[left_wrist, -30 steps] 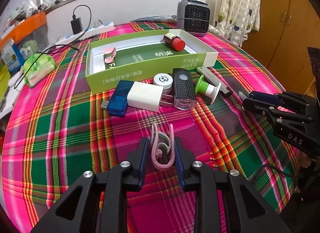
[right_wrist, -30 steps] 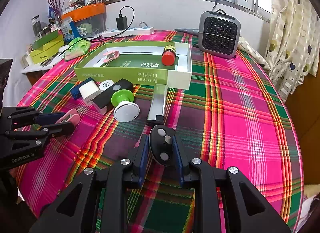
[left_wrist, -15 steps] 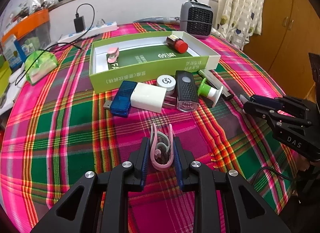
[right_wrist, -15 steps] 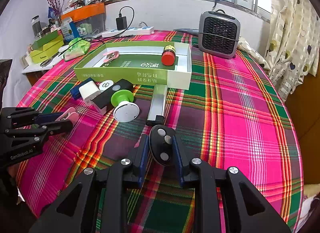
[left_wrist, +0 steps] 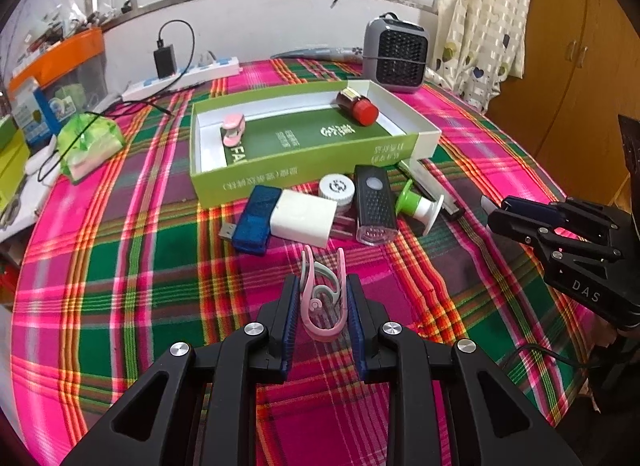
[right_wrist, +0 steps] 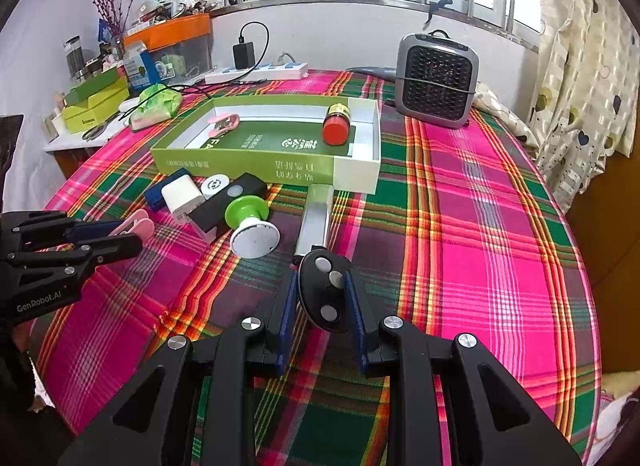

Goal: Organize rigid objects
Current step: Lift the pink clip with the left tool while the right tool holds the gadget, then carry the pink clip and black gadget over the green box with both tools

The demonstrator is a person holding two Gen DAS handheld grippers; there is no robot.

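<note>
"DAS" stood in pale letters on black body of right hand-held gripper (left_wrist: 520, 213), seen from left wrist view. "GenRobot.AI" stood on body of left hand-held gripper (right_wrist: 120, 236), seen from right wrist view. Green box (right_wrist: 244, 163) bore white letters "FA" on inner floor; Chinese print on its floor and front wall appeared upside down, not legible.

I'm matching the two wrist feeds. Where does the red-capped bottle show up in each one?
Left wrist view: the red-capped bottle lies in the far right corner of the green box, upper centre of the picture.
Right wrist view: the red-capped bottle lies in the box's far right part, upper centre.
Shared landmark: the grey heater stands behind and to the right of the box in both.
</note>
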